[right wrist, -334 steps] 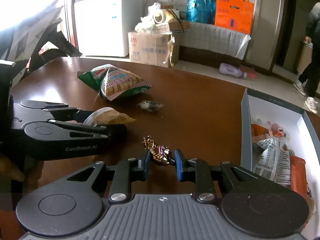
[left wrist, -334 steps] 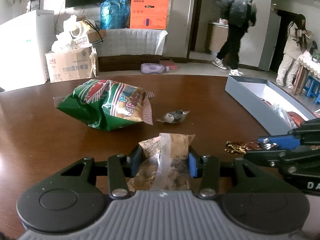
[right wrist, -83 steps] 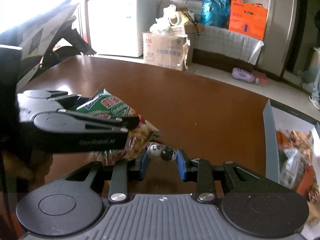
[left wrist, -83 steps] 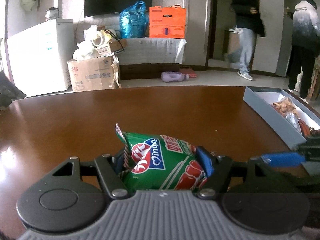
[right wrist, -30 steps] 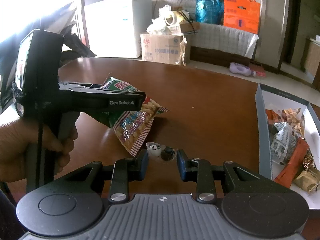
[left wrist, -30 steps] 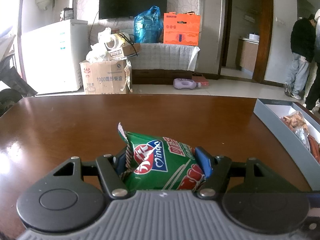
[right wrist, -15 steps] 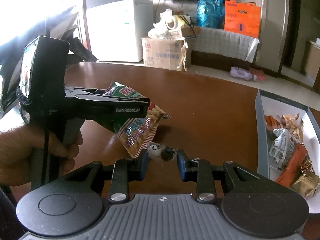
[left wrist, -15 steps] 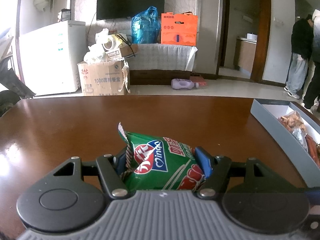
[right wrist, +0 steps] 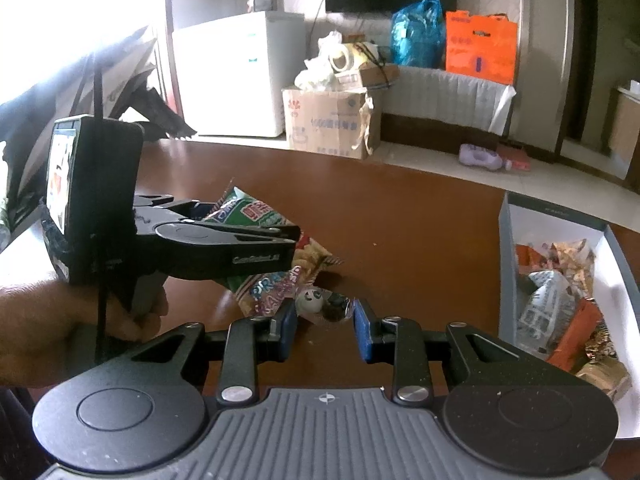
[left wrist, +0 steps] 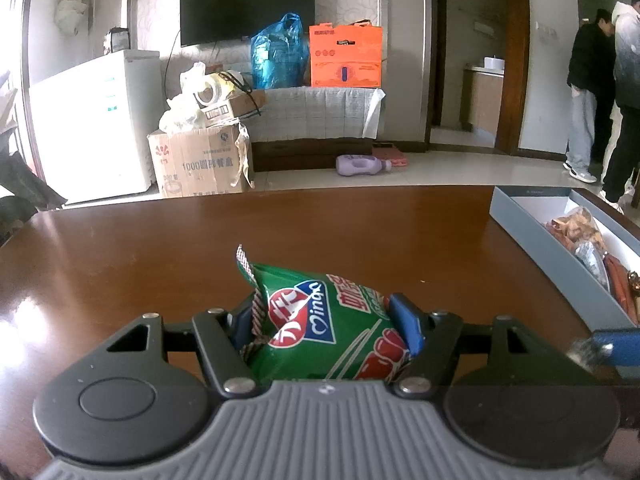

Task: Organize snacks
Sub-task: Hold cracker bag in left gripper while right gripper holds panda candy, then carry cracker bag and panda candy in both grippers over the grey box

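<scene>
My left gripper [left wrist: 324, 322] is shut on a green cracker bag [left wrist: 320, 328] and holds it above the brown table [left wrist: 280, 224]. In the right wrist view the left gripper [right wrist: 224, 248] hangs at the left with the bag [right wrist: 276, 284] drooping under it. My right gripper [right wrist: 324, 326] is shut on a small panda-print candy [right wrist: 320, 302], held above the table. The grey snack box [right wrist: 560, 216] with several wrapped snacks lies at the right; it also shows in the left wrist view [left wrist: 532, 224].
Beyond the table stand a white fridge [left wrist: 96, 128], a cardboard carton [left wrist: 200, 164] and a bench with blue and orange bags [left wrist: 344, 56]. A purple bottle [left wrist: 360, 165] lies on the floor. Two people [left wrist: 604, 92] stand at the far right doorway.
Both grippers have risen slightly and shifted towards the box with their loads still held. The grips have not changed.
</scene>
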A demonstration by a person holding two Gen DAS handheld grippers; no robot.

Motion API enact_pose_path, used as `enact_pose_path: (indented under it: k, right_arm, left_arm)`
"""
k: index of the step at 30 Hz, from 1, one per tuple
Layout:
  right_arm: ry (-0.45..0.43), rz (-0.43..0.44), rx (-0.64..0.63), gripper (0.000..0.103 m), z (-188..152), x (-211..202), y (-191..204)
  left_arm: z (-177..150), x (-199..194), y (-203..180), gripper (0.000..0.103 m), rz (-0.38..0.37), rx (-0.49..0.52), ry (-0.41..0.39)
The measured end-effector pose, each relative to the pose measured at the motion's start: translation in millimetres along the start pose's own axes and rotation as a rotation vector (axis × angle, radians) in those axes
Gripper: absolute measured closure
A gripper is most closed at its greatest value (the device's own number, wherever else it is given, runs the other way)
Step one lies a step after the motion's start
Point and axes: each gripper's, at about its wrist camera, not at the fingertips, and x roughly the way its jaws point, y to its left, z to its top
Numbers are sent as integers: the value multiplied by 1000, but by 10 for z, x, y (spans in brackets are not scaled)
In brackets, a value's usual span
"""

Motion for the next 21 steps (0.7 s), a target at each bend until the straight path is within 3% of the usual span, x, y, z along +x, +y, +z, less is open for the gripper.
enact_pose_path:
  k: [8, 21]
  right_arm:
    - [-25, -4, 6, 71, -1, -121, -143]
    - [-113, -29, 91, 71, 83, -413, -462]
  left_arm:
    - [87, -90, -76, 37, 5, 28, -37]
    - [467, -199, -518, 37, -30, 93, -85]
